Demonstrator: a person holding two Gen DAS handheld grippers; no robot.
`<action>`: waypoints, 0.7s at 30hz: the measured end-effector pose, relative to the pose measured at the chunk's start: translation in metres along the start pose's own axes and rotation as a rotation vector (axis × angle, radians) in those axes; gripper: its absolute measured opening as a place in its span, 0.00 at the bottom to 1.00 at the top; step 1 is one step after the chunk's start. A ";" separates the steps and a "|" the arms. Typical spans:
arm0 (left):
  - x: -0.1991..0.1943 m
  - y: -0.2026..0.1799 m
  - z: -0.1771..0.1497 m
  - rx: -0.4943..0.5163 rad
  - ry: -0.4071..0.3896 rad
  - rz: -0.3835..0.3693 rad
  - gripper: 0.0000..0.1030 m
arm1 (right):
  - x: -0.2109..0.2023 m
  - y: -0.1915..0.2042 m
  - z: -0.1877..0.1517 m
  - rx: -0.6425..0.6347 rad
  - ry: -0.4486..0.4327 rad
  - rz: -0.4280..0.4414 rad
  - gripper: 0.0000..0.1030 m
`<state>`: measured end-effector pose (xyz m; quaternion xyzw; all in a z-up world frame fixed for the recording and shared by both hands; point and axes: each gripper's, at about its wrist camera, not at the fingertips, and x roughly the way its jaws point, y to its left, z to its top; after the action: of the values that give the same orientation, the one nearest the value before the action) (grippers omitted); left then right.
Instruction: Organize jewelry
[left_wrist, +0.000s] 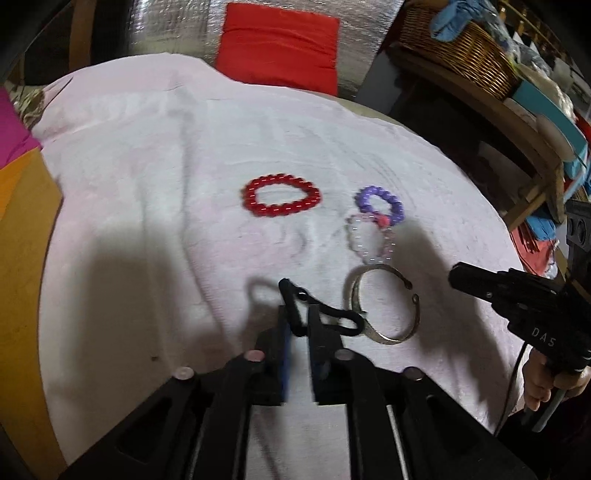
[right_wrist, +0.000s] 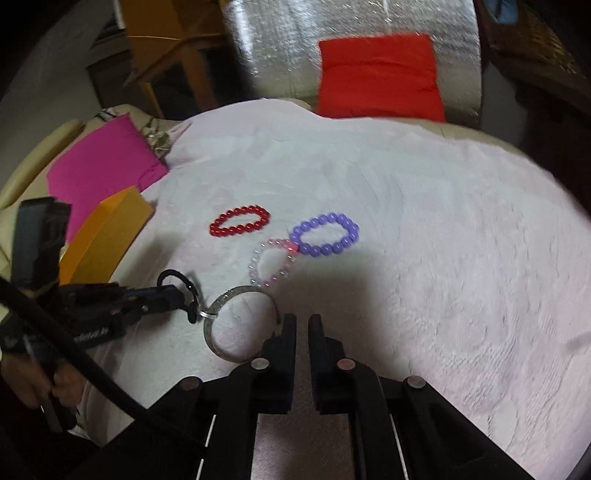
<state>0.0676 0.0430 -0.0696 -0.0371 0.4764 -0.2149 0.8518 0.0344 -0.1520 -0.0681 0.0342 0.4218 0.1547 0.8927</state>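
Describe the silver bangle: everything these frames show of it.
The silver bangle is an open metal cuff with a gap between two knobbed ends, its band glinting as if textured. It lies flat on the pale pink cloth, nearest the grippers of the four bracelets. A black cord, between the left gripper's fingers, overlaps its rim; the clear beaded bracelet lies at its far edge, contact uncertain. The right gripper sits beside it, not gripping it.

Bare pale cloth (right_wrist: 443, 221) lies open right of the purple bracelet (right_wrist: 325, 234); bracelets crowd the middle.
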 end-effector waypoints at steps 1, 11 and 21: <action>-0.001 0.003 0.001 -0.011 -0.003 0.006 0.31 | 0.001 -0.005 0.002 0.024 0.009 0.001 0.08; -0.019 0.026 0.019 -0.099 -0.151 0.113 0.52 | 0.031 -0.055 0.038 0.263 0.002 0.070 0.16; 0.025 0.027 0.063 -0.160 -0.157 0.172 0.52 | 0.071 -0.055 0.068 0.304 0.001 -0.010 0.30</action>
<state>0.1403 0.0488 -0.0625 -0.0805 0.4251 -0.0989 0.8961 0.1425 -0.1781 -0.0873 0.1667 0.4408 0.0848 0.8779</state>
